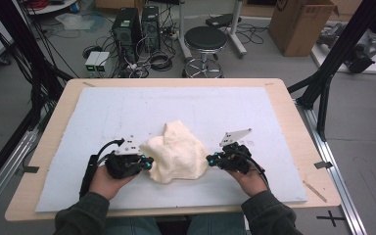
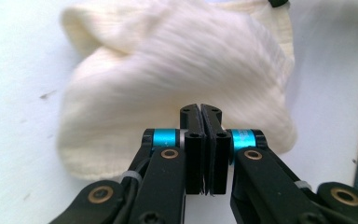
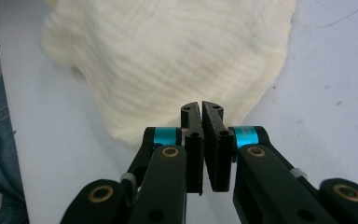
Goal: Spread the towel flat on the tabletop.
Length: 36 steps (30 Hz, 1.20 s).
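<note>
From above I have the wooden table (image 1: 284, 105) with its pale blue mat (image 1: 127, 110) covering most of the top; the mat's far edge sits toward twelve o'clock, its near edge at six just ahead of my sleeves, and bare wood shows as a strip all round. The cream cloth (image 1: 176, 152) lies bunched in a heap a little toward six o'clock from the mat's centre, and the mat is free from nine round through twelve to three. Beyond the far edge stand a round black stool (image 1: 205, 39) at twelve and a cardboard box (image 1: 301, 24) at about one. My left gripper (image 1: 148, 164) sits at the cloth's nine o'clock side, its tip against the heap's edge; my right gripper (image 1: 209, 159) sits at the three o'clock side, likewise at the edge. In the left gripper view the two black jaws stand pressed together with no gap, the cloth (image 2: 177, 79) rising right behind them, and I cannot tell whether a fold is pinched between them. In the right gripper view the jaws are closed too, a hairline slit at the tips, the cloth (image 3: 177, 65) just beyond, and again I cannot tell whether fabric is caught.
</note>
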Motion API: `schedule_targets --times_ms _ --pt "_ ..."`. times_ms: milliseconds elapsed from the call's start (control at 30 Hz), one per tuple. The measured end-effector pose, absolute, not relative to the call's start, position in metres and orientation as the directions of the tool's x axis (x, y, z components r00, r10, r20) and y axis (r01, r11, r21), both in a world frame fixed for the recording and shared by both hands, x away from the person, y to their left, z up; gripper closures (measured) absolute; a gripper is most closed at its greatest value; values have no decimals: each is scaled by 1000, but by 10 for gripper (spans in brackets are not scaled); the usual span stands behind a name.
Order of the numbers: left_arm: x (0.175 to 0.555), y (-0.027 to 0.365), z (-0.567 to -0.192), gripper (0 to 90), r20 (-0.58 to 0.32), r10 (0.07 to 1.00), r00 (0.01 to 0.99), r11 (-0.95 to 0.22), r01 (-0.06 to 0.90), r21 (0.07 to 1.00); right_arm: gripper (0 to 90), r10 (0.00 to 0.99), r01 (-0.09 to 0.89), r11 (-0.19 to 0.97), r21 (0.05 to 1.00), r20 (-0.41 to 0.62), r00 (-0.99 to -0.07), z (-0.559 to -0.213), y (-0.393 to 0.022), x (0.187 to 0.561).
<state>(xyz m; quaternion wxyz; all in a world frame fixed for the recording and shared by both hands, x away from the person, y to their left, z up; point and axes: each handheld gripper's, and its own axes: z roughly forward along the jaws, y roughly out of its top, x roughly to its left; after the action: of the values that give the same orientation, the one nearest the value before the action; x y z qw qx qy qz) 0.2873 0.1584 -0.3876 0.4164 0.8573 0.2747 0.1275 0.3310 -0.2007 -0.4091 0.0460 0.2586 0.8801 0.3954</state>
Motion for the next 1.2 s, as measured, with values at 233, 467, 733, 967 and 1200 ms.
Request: schedule_targets --times_ms 233,467,733,967,1200 --pt "273 180 -385 896 13 589 808 -508 357 784 874 486 417 581 699 113 -867 -411 -204 320" --pt "266 194 -402 895 -13 609 793 -488 388 782 867 469 423 608 672 126 -874 -420 -204 313" --pt "264 199 -396 743 -43 608 793 -424 371 826 725 467 428 555 713 159 -870 -416 -215 318" --pt "263 178 -420 606 -55 584 810 -479 399 782 634 423 403 591 699 158 -892 -425 -209 320" --pt "266 174 -431 625 -40 567 823 -541 408 735 660 419 370 640 674 97 -903 -435 -204 319"
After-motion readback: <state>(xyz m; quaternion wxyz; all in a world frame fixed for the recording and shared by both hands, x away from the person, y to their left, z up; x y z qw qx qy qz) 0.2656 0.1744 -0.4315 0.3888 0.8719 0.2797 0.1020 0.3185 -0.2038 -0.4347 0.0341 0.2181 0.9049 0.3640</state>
